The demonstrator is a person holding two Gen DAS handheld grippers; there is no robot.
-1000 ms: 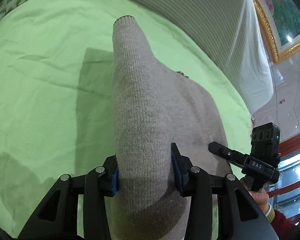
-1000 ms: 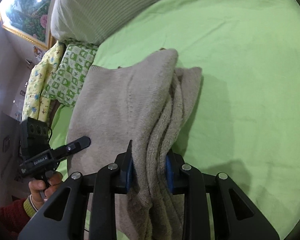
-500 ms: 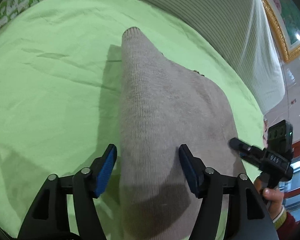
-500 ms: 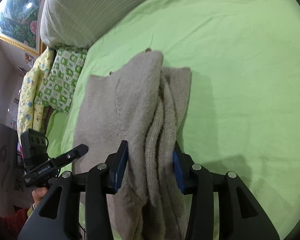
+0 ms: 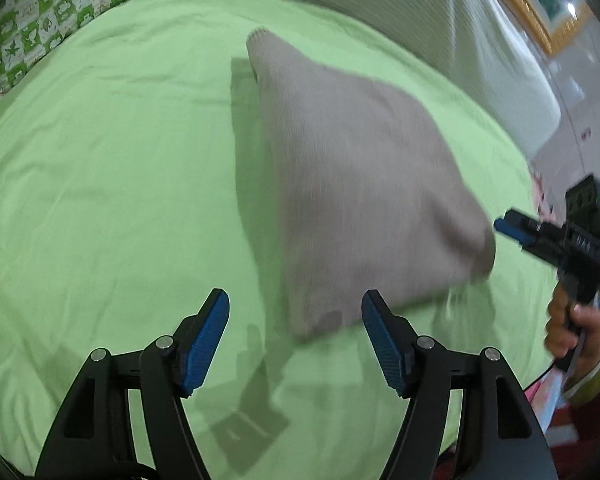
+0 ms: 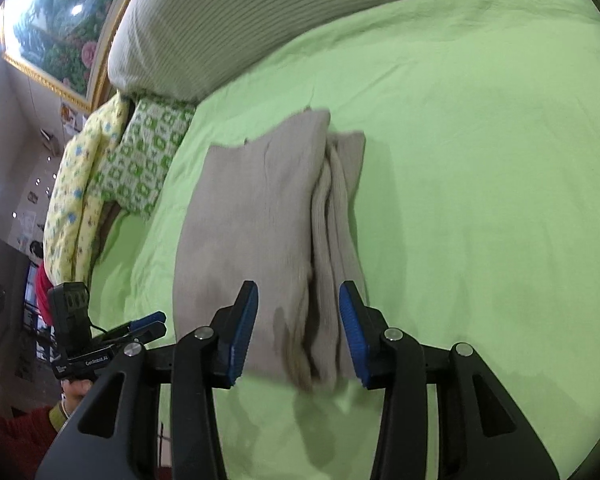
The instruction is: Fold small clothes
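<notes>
- Release step of the fold: I have let go of the sweater (image 5: 364, 184) with both hands, and it lies folded on the green sheet (image 5: 100, 200), apart from either tool
- My left gripper (image 5: 296, 336) is released, its jaws just opened wide, with only bare sheet between the pads and the sweater's near corner just ahead of them
- My right gripper (image 6: 298, 328) is released too, its jaws just opened partway; the sweater's near end shows between the blue pads, but they stand off it on both sides
- In the right view the sweater (image 6: 268, 232) runs lengthwise away from me toward the striped bolster (image 6: 300, 20), with the stacked folded edges along its right side
- In the left view its long axis runs from the near corner up to a narrow end, far from me
- Next move, as I judge it: either one more fold across the long axis, which calls for gripping the near end with both tools, or tidying the loose layers on the right edge
- The picture is blurred, so I cannot tell how neatly the layers line up
</notes>
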